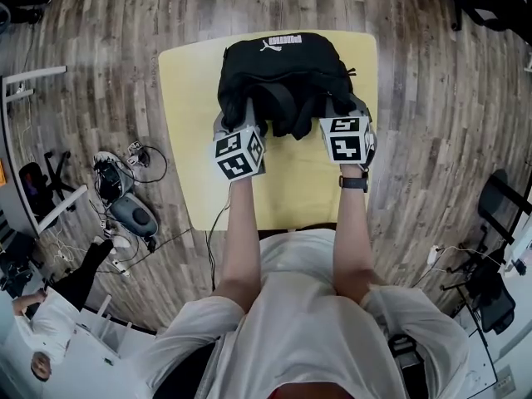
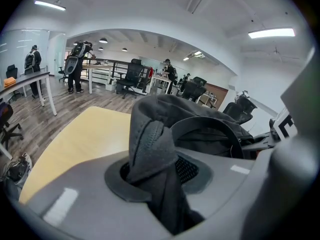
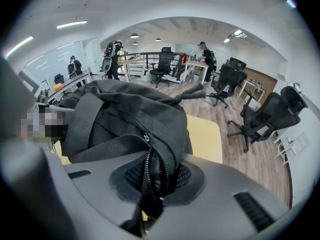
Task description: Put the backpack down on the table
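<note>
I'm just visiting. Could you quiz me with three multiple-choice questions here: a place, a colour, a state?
1. Where is the backpack? A on the floor; B over the yellow table; C on a chair.
2. Its colour? A black; B red; C green.
3. The right claw is: A open and empty; B out of view; C shut on the backpack.
Answers: B, the head view shows the table beneath it; A, its fabric is black throughout; C, zipped fabric is pinched between the jaws.

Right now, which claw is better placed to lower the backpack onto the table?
Right, slightly. The right claw pinches the backpack body at its zipper; the left claw holds only a padded fold. Both are over the table, so lower together.
</note>
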Demonstrator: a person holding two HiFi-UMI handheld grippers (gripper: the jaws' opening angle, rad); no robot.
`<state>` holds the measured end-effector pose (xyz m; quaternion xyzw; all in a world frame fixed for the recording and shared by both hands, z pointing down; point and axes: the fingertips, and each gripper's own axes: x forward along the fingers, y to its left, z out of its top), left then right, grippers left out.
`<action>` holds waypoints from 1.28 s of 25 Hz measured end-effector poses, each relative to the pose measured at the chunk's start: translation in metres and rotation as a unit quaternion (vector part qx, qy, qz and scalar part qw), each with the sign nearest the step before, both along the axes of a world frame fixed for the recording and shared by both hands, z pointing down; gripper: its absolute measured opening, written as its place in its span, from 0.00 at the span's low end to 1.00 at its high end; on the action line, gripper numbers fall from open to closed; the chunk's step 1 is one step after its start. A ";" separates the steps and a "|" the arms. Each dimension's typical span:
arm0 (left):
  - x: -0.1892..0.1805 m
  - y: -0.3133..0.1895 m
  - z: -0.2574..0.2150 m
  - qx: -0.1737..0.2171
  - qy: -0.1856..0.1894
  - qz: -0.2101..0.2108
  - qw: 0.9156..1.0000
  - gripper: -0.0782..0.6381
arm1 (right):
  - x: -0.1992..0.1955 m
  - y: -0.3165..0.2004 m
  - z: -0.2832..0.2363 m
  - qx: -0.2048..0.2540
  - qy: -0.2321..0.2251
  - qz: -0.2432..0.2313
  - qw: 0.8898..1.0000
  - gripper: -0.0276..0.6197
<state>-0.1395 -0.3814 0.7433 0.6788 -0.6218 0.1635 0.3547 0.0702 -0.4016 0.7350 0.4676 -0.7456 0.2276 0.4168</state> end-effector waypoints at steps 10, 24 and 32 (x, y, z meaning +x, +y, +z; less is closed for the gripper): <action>-0.005 0.001 0.033 -0.029 -0.012 0.027 0.999 0.28 | 0.000 0.001 0.021 -0.020 0.000 -0.006 1.000 0.10; -0.027 0.013 0.016 -0.004 -0.027 0.049 0.998 0.50 | 0.016 0.007 -0.006 0.002 -0.041 0.033 0.999 0.40; -0.034 0.030 -0.022 0.020 -0.026 0.039 0.999 0.61 | 0.031 0.020 -0.045 0.054 -0.036 0.036 0.997 0.45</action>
